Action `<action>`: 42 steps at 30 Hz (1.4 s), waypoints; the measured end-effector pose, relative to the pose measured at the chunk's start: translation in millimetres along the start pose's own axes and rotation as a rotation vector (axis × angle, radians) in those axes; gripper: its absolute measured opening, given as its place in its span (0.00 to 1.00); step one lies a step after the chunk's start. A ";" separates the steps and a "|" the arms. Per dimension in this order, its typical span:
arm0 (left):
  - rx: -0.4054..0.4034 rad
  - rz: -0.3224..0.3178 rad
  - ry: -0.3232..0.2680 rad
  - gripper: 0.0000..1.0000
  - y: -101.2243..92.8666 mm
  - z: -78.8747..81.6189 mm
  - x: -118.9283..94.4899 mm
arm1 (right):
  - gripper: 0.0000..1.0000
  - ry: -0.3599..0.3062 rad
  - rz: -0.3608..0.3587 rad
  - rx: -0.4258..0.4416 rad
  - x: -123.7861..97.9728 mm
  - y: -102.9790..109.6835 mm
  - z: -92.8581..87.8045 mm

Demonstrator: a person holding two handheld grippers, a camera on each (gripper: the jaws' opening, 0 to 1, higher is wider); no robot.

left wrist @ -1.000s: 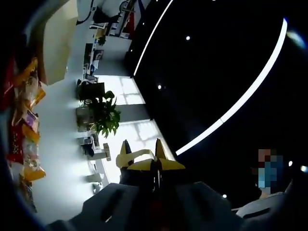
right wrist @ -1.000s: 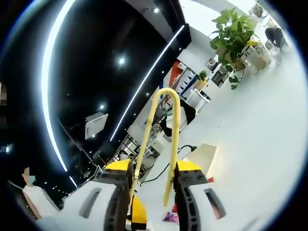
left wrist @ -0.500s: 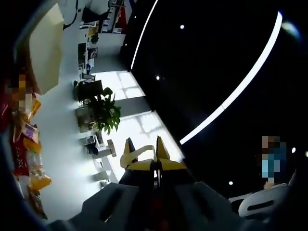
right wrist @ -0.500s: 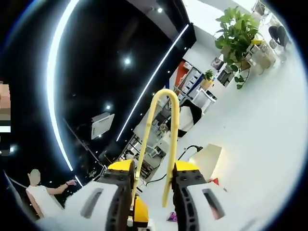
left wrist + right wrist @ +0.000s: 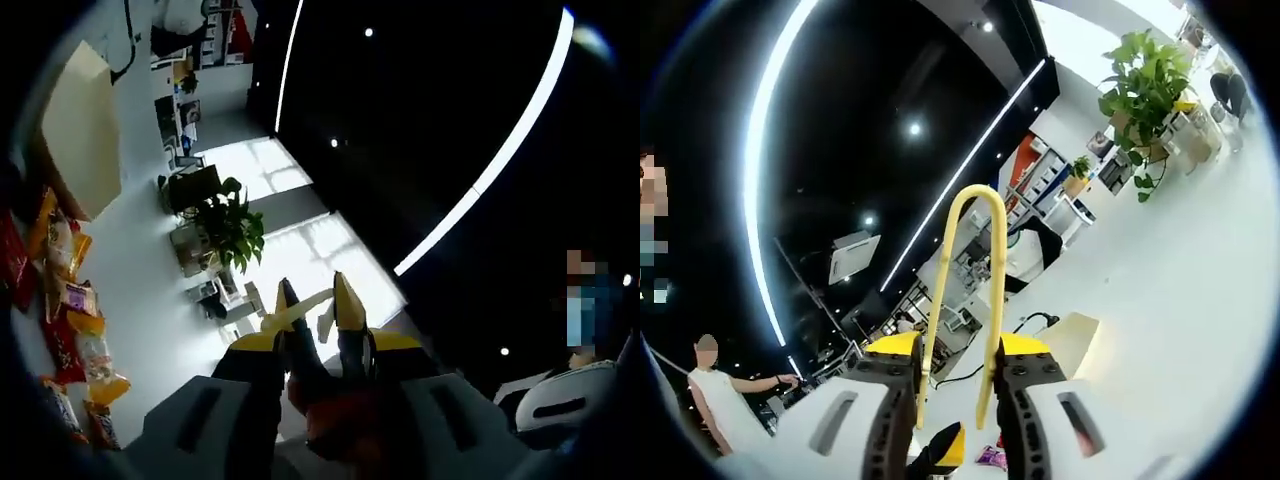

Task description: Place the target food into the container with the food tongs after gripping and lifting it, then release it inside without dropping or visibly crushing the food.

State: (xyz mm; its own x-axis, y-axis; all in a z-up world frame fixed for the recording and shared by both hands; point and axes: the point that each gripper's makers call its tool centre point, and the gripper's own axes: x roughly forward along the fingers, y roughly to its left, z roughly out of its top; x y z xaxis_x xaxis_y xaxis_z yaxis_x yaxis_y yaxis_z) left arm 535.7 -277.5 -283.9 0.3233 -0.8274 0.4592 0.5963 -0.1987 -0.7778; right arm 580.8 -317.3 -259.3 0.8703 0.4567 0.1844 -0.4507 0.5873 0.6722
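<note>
Yellow food tongs (image 5: 965,300) stand upright between the right gripper (image 5: 952,375)'s two jaws, clamped near their lower arms with the looped bend rising toward the dark ceiling (image 5: 840,120) and its curved light strip (image 5: 765,170). Over in the left gripper view, the left gripper (image 5: 312,310) has its yellow-tipped jaws parted with nothing between them, pointed up past a potted plant (image 5: 228,228); to the left of that plant, a row of snack packets (image 5: 70,310) lies on the white surface (image 5: 140,290), just below a tan board (image 5: 80,130). Which packet is the target food I cannot tell, and a person in white (image 5: 715,400) stands far off left of the tongs.
</note>
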 end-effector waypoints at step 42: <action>1.057 0.711 0.425 1.00 47.2 38.4 -114.4 | 0.26 0.126 -0.146 -0.554 7.1 -26.6 -55.2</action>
State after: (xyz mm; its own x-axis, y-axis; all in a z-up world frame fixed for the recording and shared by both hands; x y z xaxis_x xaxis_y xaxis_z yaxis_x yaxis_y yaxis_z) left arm 555.1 -172.0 -356.6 0.6609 -0.7172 -0.2210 0.7355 0.6776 0.0003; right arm 588.1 -292.7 -315.5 0.9160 0.4011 0.0087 -0.3944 0.8963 0.2027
